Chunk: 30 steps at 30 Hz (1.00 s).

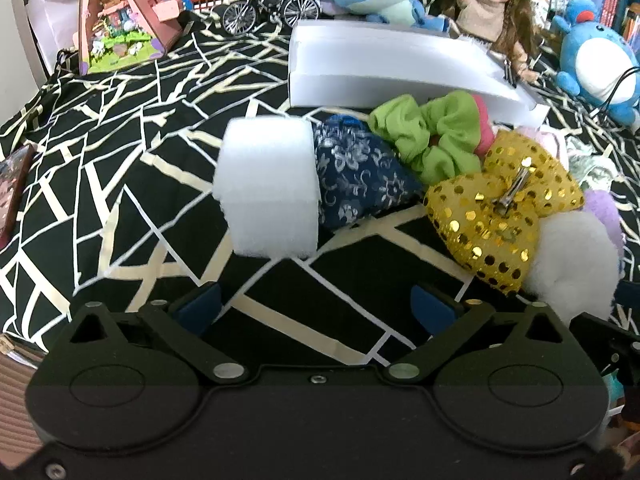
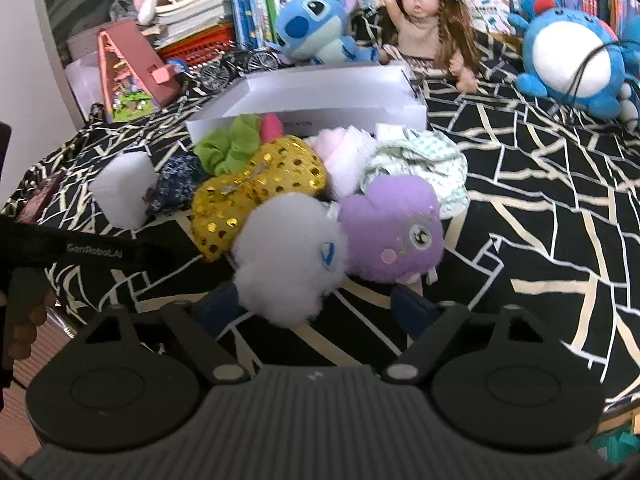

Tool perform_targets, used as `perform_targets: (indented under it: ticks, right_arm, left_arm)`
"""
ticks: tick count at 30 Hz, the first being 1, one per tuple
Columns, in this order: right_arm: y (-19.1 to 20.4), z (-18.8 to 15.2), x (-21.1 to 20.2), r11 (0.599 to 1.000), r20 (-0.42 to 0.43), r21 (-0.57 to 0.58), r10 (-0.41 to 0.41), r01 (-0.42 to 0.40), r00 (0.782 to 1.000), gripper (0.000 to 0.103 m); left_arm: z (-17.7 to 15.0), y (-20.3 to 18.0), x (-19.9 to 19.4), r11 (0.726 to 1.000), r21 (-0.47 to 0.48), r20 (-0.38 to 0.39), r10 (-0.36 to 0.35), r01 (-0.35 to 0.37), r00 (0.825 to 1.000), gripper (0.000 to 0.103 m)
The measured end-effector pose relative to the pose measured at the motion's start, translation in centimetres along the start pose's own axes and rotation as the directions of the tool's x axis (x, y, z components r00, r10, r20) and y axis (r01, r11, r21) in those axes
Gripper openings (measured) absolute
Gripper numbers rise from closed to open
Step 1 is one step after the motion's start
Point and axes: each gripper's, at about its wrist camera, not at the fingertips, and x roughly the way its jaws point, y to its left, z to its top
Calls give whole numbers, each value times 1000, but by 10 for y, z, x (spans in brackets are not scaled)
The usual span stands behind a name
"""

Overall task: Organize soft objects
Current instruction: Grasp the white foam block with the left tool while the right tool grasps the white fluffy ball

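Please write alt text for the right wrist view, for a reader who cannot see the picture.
The right gripper, fingers open, points at a white fluffy pompom at the front of a pile of soft things: a purple plush toy, a gold sequin bow and a green scrunchie. A white box lies behind on the black patterned cloth.

Left tongs point(image 1: 316, 304): black two-finger body with blue pads, angled downward, jaws spread wide, nothing between the pads point(image 1: 200, 306). Right tongs point(image 2: 316, 304): black ribbed body with dark blue pads, angled downward, jaws spread wide, no grip made. Person's fingers point(image 2: 24, 326): visible at the left edge of the right wrist view, curled around a black handle.
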Motion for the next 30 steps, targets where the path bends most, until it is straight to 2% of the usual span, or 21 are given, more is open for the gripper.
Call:
perform_targets:
  ticks: [4,7,11,19,24,30]
  right_arm:
    - [9,2,-5,999,41,-43,12,-10,999,85]
    - [14,5,-5,997,70,-71,3,2,998,84]
    - [18,9,0,994,80,-104,-32,41,996,80]
    - [35,8,4,972,127,-212,-79,105,989,79]
    - [45,4,7,956,124,-266,-90,121,988,79]
    - [54,0,15,934,131,-322,-119,156,984,78]
  left_arm:
    - [4,4,-16,1000,12,83,17,-18,996,99]
    - [5,5,-28,998,25,165,50,-54,985,99]
    - [11,13,-32,996,-8,218,89,-89,972,100]
    - [17,28,-19,993,-52,230,111,-101,967,100]
    - [21,34,-10,995,-68,228,86,-72,970,100]
    - [24,37,5,996,-76,214,69,-53,974,89]
